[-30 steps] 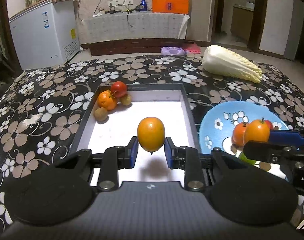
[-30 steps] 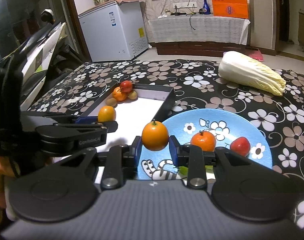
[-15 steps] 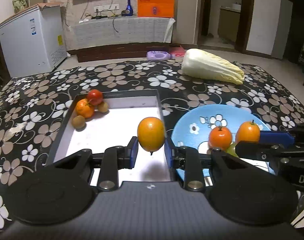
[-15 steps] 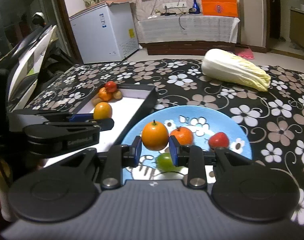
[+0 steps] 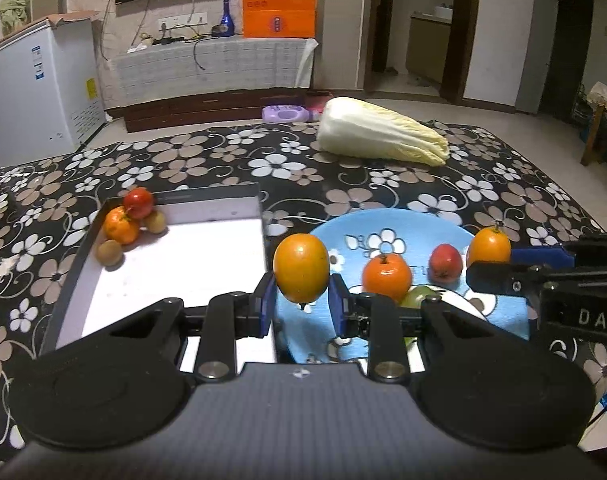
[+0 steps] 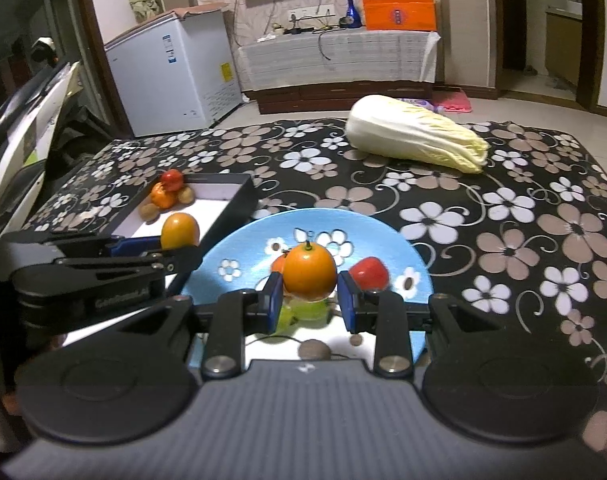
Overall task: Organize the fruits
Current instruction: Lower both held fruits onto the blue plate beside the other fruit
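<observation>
Fruits in both grippers, over the blue plate

left gripper clamps an oval orange fruit; right gripper pinches a stemmed orange; more fruit's piled in the box corner

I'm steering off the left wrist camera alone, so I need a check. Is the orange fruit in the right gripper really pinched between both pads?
Observer: Yes. In the right wrist view the orange fruit sits stem up in the right gripper, with a blue pad against each side.
Operator: What lies directly under it?
Observer: A green fruit lies on the blue plate just below it, partly hidden by the held fruit.
Operator: Anything nearer that camera?
Observer: A small brown round item sits on the plate's near part. I cannot tell what it is.
</observation>
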